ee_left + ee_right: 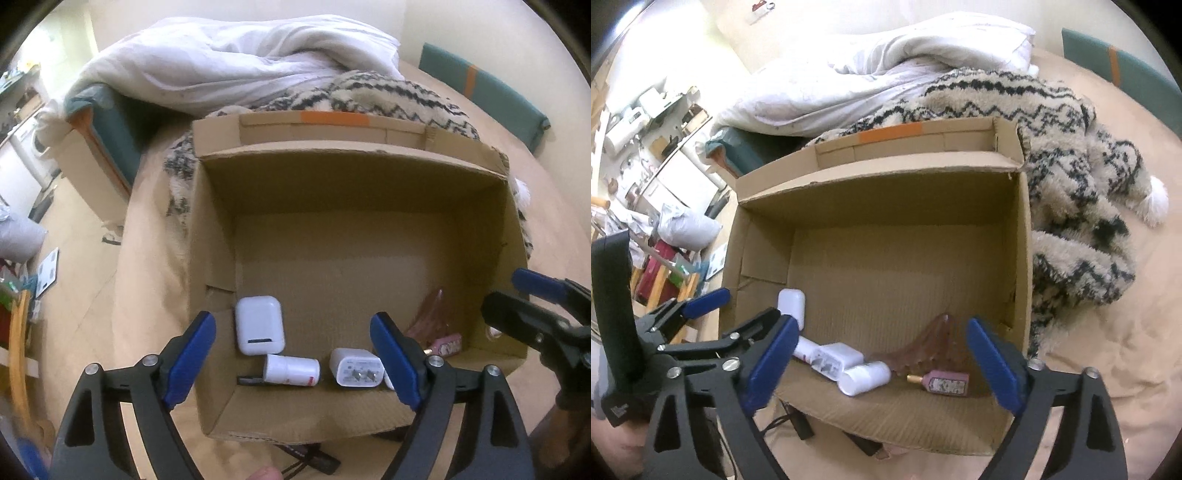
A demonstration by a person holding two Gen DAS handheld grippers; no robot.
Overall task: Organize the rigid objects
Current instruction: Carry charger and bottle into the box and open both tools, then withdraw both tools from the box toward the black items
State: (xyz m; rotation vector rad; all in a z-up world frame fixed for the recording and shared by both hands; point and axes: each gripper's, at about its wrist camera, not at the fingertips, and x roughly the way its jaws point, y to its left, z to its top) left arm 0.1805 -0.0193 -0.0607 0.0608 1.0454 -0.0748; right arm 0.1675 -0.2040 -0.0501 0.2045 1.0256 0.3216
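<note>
- Cardboard box (354, 192) sits open on a beige bed cover (147, 295), its flaps up, and fills the middle of both wrist views.
- At the left of the box floor, near the left wall, a white earbud case (259, 325) lies flat.
- Just in front of it, touching or nearly so, a white cylindrical bottle (291, 370) lies on its side along the near wall.
- To the right of that, a white plug adapter (355, 367) rests with its metal prongs facing the camera.
- A second white bottle (865, 377) lies on its side just beside the adapter, clearer in the right wrist view.
- Further right, a translucent pink hair clip (929, 345) leans in the near right corner; its exact form is hard to read.
- In front of the clip, a small pink perfume bottle (946, 383) with a gold cap lies flat.
- The left gripper (295, 363) hangs above the near edge of the box, blue fingers wide apart and holding nothing.
- The right gripper (882, 363) hangs over the near right part of the box, fingers likewise spread and empty.
- Behind the box lie a patterned fleece blanket (1071, 166) and a white duvet (229, 62).
</note>
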